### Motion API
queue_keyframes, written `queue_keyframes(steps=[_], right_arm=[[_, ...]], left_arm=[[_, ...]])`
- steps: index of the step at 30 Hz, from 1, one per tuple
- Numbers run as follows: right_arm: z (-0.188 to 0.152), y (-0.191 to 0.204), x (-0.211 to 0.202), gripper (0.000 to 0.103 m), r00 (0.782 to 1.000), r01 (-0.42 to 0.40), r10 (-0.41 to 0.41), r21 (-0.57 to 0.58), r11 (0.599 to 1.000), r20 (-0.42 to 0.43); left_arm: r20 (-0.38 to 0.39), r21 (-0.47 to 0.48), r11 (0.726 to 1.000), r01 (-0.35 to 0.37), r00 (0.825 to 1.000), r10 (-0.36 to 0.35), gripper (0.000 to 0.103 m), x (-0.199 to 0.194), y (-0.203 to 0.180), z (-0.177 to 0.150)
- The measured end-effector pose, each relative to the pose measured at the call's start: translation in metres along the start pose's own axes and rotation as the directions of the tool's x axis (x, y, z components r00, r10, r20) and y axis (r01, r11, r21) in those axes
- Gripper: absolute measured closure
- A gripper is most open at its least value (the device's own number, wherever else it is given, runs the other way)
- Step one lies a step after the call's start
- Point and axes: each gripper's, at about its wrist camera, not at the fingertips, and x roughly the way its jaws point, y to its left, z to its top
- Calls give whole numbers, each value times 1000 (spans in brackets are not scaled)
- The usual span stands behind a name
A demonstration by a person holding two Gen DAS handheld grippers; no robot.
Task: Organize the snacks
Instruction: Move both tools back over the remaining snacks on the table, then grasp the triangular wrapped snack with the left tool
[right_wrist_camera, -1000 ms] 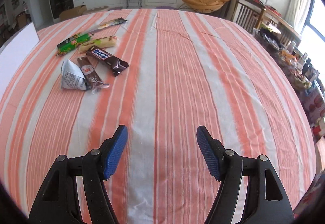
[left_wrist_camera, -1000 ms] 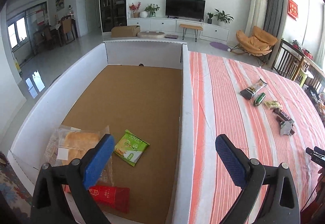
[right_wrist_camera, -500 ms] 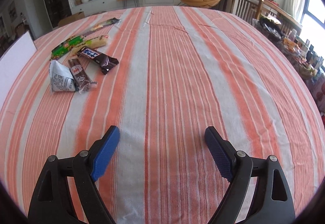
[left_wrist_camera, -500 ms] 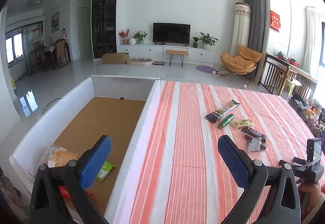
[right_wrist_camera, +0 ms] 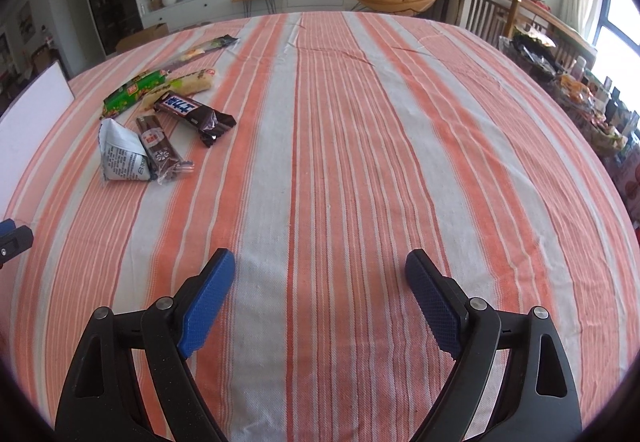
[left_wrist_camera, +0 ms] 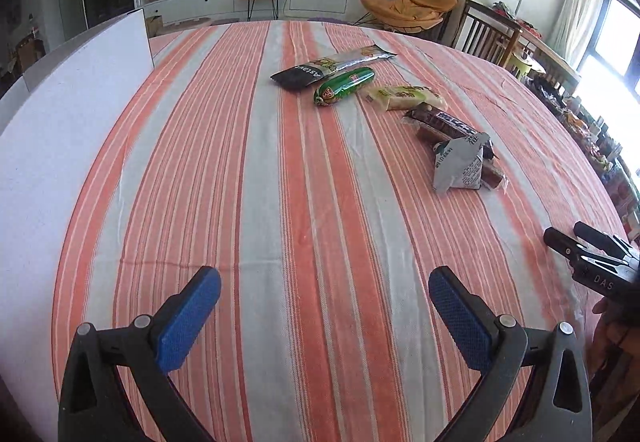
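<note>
Several snacks lie in a row on the striped tablecloth: a long black and silver packet (left_wrist_camera: 330, 66), a green sausage (left_wrist_camera: 345, 85), a pale wrapped cake (left_wrist_camera: 404, 96), a dark chocolate bar (left_wrist_camera: 444, 120), a white triangular pack (left_wrist_camera: 460, 163) and a brown bar (right_wrist_camera: 157, 141). The row also shows in the right wrist view, with the triangular pack (right_wrist_camera: 120, 153) nearest. My left gripper (left_wrist_camera: 324, 296) is open and empty above the cloth, short of the snacks. My right gripper (right_wrist_camera: 320, 278) is open and empty, right of the snacks.
The white wall of the cardboard box (left_wrist_camera: 60, 113) runs along the left of the table. The right gripper's body (left_wrist_camera: 592, 262) shows at the right edge of the left wrist view. Clutter (right_wrist_camera: 580, 89) lines the table's right side.
My left gripper swung right, from over the box with snacks inside to over the tablecloth facing the snack row. My right gripper shifted slightly and stays open.
</note>
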Motion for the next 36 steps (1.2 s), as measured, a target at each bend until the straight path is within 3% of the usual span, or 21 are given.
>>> queue_keyframes(steps=[4,9,15,18,20,22,24,25,28,33,35,36], right_arm=[[0,0,0,13,1000,0,0,0,1000,0],[0,0,0,13,1000,0,0,0,1000,0],[0,1,0,12,1000,-1,1,-3,1000,-2],[1,3,1,11,1000,-4,4,-6,1000,-3],[1,4,1,11,1000,-4,4,-6,1000,-3],[1,3,1,11,1000,-3,3,-6,1000,-3],[1,3,1,10,1000,-3,3,-6,1000,-3],[1,4,1,10,1000,-4,4,-7,1000,-4],[2,5,1,10,1000,-5,5,-9,1000,-5],[2,5,1,10,1000,-5,5,-9,1000,-5],[2,5,1,10,1000,-5,5,-9,1000,-5],[2,5,1,10,1000,-5,5,-9,1000,-5]], left_arm=[[29,125,992,27,999,-31,0,0,-26,11],[43,205,975,81,995,-91,0,13,-60,48],[7,304,948,95,995,-102,1,50,-96,73],[0,373,927,50,999,-54,1,68,-110,77],[-2,362,931,38,999,-40,10,74,-106,76],[-38,317,944,95,995,-87,42,77,-96,74],[-30,284,950,127,992,-123,57,70,-87,71],[-30,288,950,119,993,-115,58,67,-85,70],[-34,282,954,99,995,-93,59,52,-73,59],[-20,279,960,-7,1000,13,58,25,-40,37],[0,263,964,-35,999,36,52,17,-27,31],[9,255,966,-45,999,44,36,15,-22,28]])
